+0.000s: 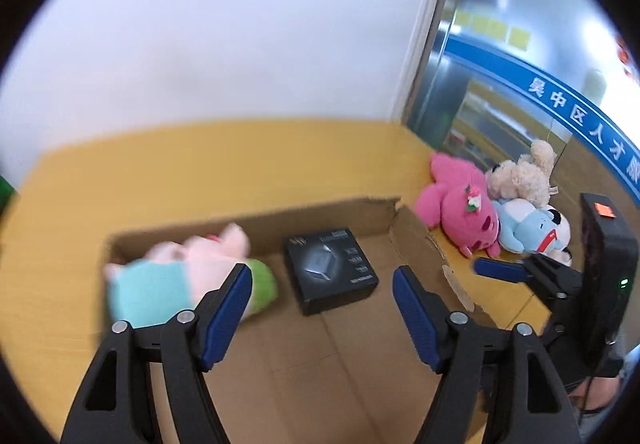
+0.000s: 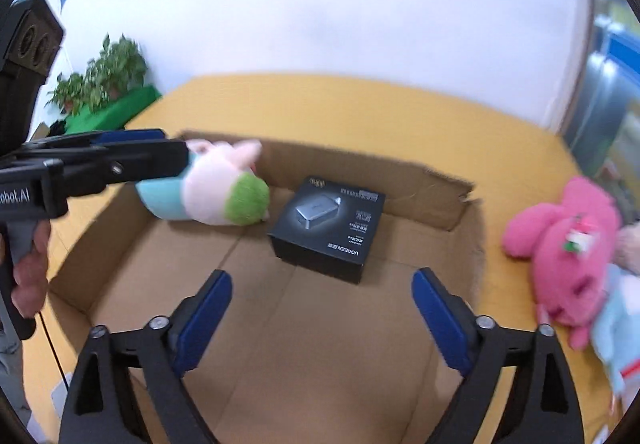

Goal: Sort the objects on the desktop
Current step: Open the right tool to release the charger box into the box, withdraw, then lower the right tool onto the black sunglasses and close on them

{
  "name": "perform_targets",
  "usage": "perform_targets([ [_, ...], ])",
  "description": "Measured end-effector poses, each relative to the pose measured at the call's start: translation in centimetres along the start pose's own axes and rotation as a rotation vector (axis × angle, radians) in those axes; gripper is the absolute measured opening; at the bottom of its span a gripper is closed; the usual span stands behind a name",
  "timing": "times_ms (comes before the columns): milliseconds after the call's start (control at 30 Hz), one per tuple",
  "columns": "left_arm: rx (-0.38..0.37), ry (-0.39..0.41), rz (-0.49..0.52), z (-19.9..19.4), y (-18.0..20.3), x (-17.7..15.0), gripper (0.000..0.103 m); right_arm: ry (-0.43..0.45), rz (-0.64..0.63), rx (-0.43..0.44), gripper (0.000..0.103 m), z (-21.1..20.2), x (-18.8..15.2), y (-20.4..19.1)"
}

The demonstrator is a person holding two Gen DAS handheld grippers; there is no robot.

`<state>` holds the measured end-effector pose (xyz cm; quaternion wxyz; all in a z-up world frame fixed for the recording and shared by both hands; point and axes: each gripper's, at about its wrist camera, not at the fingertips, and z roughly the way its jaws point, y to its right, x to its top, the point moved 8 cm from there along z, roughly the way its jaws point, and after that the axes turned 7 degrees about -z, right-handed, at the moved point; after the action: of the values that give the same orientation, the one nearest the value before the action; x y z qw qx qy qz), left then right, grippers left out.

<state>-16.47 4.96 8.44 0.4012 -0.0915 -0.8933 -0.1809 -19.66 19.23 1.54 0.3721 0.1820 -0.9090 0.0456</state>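
A shallow cardboard box (image 1: 416,240) (image 2: 448,192) lies on the yellow table. Inside it lie a pink plush pig with teal and green clothes (image 1: 180,276) (image 2: 212,192) and a black UGREEN carton (image 1: 330,270) (image 2: 328,228). My left gripper (image 1: 322,284) is open and empty above the box, just right of the pig; it shows from the side in the right wrist view (image 2: 176,152). My right gripper (image 2: 322,286) is open and empty over the box floor, in front of the carton; it shows at the right of the left wrist view (image 1: 480,266).
A pink plush (image 1: 460,212) (image 2: 568,248), a cream plush dog (image 1: 520,176) and a light blue plush (image 1: 532,228) lie on the table right of the box. A white wall stands behind. Potted plants (image 2: 100,76) stand at the far left.
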Motion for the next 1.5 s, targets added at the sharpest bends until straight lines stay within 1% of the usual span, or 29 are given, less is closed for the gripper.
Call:
perform_targets([
  [33,0.022,0.049,0.026,-2.5,0.3,-0.3,0.079,0.027,0.002,-0.010,0.095,-1.8,-0.3,-0.1],
  [100,0.036,0.114,0.062,-4.5,2.2,-0.2,0.080,0.093,0.008,-0.025,0.098,-5.6,-1.1,-1.5],
  [133,0.040,0.139,0.072,-6.2,2.6,-0.7,0.080,0.116,0.009,-0.033,0.100,-7.1,-1.6,-1.7],
  [200,0.046,0.176,0.085,-8.4,3.9,-1.8,0.080,0.158,0.002,-0.059,0.101,-9.7,-2.0,-2.9],
  [300,0.034,0.206,0.078,-10.8,4.9,-3.9,0.080,0.197,0.001,-0.086,0.101,-12.8,-3.2,-4.7],
  [400,0.032,0.216,0.048,-12.6,5.4,-5.9,0.080,0.208,-0.013,-0.114,0.101,-15.2,-4.6,-6.1],
  [467,0.038,0.217,0.050,-13.4,5.7,-7.1,0.077,0.200,-0.019,-0.134,0.097,-16.0,-5.7,-6.8],
  [500,0.033,0.212,0.053,-13.5,5.8,-7.6,0.063,0.197,-0.019,-0.138,0.086,-16.5,-6.2,-7.1],
  [533,0.017,0.190,0.051,-13.5,5.9,-8.1,0.029,0.196,-0.017,-0.129,0.062,-17.3,-6.5,-7.4],
  [567,-0.005,0.155,0.048,-13.5,6.0,-8.8,0.011,0.192,-0.009,-0.110,0.049,-17.5,-6.9,-7.6],
  [600,-0.026,0.126,0.039,-13.7,6.2,-9.4,0.003,0.190,0.005,-0.096,0.029,-17.6,-7.2,-7.8],
  [633,-0.040,0.120,0.027,-13.7,6.2,-9.8,0.003,0.189,0.018,-0.089,0.028,-17.8,-7.5,-7.8],
  [667,-0.028,0.133,0.021,-14.0,6.1,-10.0,0.003,0.188,0.022,-0.088,0.028,-17.9,-7.8,-8.0],
  [700,-0.002,0.145,0.020,-14.2,5.9,-10.2,0.009,0.190,0.021,-0.087,0.030,-18.1,-8.0,-8.2],
  [733,0.026,0.155,0.017,-14.5,5.6,-10.3,0.029,0.191,0.019,-0.081,0.045,-18.3,-8.2,-8.4],
  [767,0.043,0.166,0.005,-14.7,5.3,-10.5,0.045,0.197,0.020,-0.077,0.060,-18.6,-8.4,-8.6],
  [800,0.051,0.185,-0.015,-15.1,4.9,-10.5,0.078,0.206,0.018,-0.084,0.093,-18.9,-8.5,-8.7],
  [833,0.054,0.210,-0.033,-15.6,4.6,-10.6,0.085,0.222,0.008,-0.098,0.103,-19.3,-8.6,-8.9],
  [867,0.056,0.230,-0.047,-16.0,4.3,-10.8,0.085,0.235,-0.004,-0.109,0.102,-19.7,-8.8,-9.1],
  [1167,0.109,0.199,-0.087,-15.7,2.6,-13.4,0.085,0.226,-0.027,-0.067,0.102,-19.4,-9.8,-9.6],
  [1400,0.129,0.194,-0.082,-14.8,2.3,-14.0,0.085,0.210,-0.034,-0.037,0.103,-18.1,-10.3,-10.5],
  [1500,0.131,0.176,-0.090,-14.2,2.0,-14.3,0.085,0.205,-0.027,-0.017,0.102,-17.6,-10.5,-10.7],
])
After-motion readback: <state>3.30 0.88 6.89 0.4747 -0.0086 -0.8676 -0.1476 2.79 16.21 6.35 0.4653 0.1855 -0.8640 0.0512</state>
